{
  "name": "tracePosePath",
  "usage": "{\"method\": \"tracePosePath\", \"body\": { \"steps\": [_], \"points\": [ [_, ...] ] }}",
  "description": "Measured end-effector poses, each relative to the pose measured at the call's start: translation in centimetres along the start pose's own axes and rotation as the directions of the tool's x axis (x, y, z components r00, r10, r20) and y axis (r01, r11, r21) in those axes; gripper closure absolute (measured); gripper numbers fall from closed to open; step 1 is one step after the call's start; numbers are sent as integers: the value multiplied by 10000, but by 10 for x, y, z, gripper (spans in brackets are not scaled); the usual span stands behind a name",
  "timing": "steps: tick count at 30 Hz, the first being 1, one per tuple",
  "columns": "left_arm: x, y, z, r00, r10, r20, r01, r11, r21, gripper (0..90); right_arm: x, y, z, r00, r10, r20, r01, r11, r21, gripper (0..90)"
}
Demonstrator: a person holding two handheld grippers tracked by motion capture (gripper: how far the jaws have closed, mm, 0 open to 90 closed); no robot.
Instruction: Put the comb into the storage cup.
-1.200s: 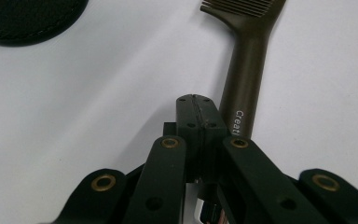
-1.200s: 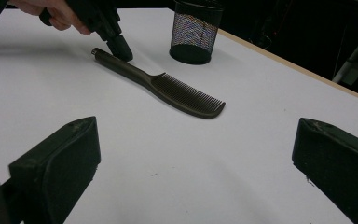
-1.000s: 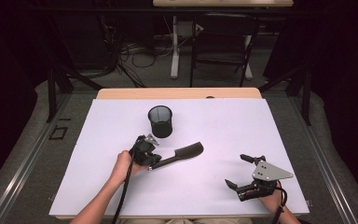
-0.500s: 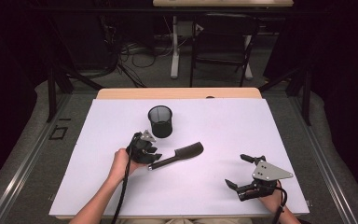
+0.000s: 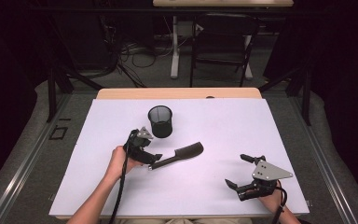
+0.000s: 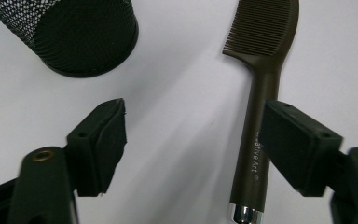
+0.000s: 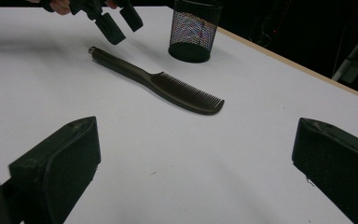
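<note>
White table (image 5: pixel 205 191): comb (image 6: pixel 261 116) handle beside left gripper (image 6: pixel 193 140) fingers, unclamped.

On the handle of the comb (image 6: pixel 261 135) in your left gripper view you can read pale print running lengthwise, ending in "ativeArt" with a small registered mark after it, while its first letters sit hidden behind the gripper's pad, and nothing else legible shows.
</note>
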State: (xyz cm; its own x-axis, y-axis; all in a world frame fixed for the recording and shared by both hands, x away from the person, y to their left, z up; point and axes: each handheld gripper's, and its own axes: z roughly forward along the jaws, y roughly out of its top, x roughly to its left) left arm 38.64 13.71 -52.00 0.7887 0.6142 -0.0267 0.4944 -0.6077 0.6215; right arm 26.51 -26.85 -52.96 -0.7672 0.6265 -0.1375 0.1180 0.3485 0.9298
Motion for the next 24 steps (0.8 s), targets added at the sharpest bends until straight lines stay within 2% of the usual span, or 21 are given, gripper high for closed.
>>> {"method": "tracePosePath", "body": {
  "steps": [5,17,24],
  "points": [
    [-2,2,-2,9999,113,4,-113,9999,-87,151,0,0,1,10000,-9,-37,9,10000,12,6],
    [-10,8,0,9991,422,-44,-422,9991,66,30,1,0,2,9999,42,-94,-42,10000,-13,5],
    [-14,12,2,9984,570,-26,-570,9983,140,1,0,0,2,9999,112,-86,-112,9999,-2,3]
  ]
}}
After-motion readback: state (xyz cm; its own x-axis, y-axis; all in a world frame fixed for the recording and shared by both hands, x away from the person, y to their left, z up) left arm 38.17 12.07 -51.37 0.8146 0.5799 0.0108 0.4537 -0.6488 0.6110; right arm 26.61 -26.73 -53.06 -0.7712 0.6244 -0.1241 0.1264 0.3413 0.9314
